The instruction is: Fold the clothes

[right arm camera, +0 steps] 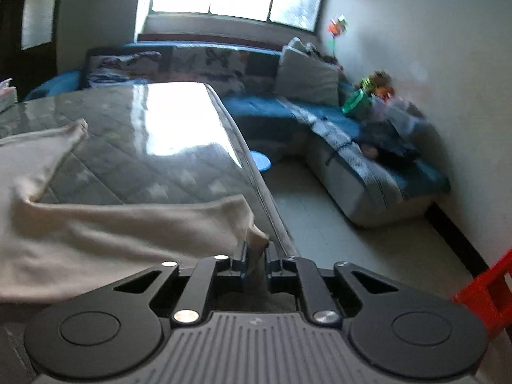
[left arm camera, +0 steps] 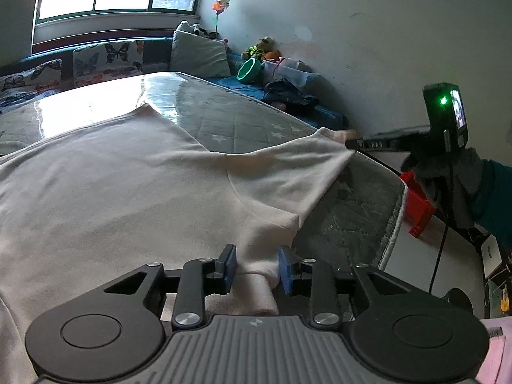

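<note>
A pale cream long-sleeved top [left arm camera: 112, 185] lies spread on a grey star-patterned mattress [left arm camera: 243, 118]. My left gripper [left arm camera: 257, 267] has its blue pads on either side of a bunched fold at the top's near edge, below the armpit. One sleeve [left arm camera: 288, 166] stretches right to my right gripper [left arm camera: 352, 144], which is shut on the cuff. In the right wrist view the right gripper [right arm camera: 256, 257] pinches the sleeve's cuff [right arm camera: 252, 240] at the mattress's right edge [right arm camera: 256, 185]. The other sleeve [right arm camera: 54, 147] lies at far left.
A blue sofa [right arm camera: 368, 160] with cushions, toys and a green bucket [left arm camera: 251, 70] runs along the far and right walls. A red plastic stool [left arm camera: 419, 198] stands beside the mattress on the right. Tiled floor [right arm camera: 336, 224] lies between mattress and sofa.
</note>
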Motion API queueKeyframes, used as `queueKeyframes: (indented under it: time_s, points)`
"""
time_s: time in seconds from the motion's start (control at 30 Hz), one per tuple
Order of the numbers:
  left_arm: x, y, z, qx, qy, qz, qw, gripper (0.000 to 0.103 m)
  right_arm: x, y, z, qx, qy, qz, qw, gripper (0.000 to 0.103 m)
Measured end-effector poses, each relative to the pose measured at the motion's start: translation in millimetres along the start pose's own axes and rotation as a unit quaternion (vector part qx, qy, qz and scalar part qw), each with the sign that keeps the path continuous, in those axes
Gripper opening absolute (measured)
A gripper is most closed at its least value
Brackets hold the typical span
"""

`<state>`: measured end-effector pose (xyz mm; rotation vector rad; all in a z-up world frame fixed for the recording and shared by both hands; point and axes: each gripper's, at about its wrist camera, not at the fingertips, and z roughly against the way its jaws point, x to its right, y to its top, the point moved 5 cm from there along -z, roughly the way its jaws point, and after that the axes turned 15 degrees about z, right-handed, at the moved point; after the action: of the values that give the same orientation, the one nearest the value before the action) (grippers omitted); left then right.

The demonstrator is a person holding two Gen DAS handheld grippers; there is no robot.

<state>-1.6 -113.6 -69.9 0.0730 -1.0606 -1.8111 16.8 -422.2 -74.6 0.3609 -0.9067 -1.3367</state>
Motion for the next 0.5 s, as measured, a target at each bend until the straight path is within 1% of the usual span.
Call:
queueKeyframes:
  time_s: [0.07,0.17,0.23,0.3,0.4,0.5]
  points:
    - [1,0,0,-0.002,-0.001,-0.005,1.0000,0.036,3,-5,1,-0.005,-0.014,-0.004,1.000,0.020]
    - [1,0,-1,-0.004,-0.001,-0.009,1.0000,0.037,8,-1,8,0.011,-0.024,-0.011,1.000,0.020]
    - [2,0,-1,-0.005,0.000,-0.011,0.9999,0.039,6,5,12,0.023,-0.008,-0.009,1.000,0.020]
    - [3,0,-1,-0.005,0.000,-0.014,0.9999,0.040,-3,10,9,0.027,0.032,0.002,0.999,0.020]
    - [4,-1,1,-0.005,0.000,-0.015,0.9999,0.041,-14,11,-2,0.019,0.072,0.008,0.997,0.020]
    - [5,-2,2,-0.006,0.000,-0.018,0.9998,0.041,-18,17,-11,0.022,0.067,0.017,0.997,0.023]
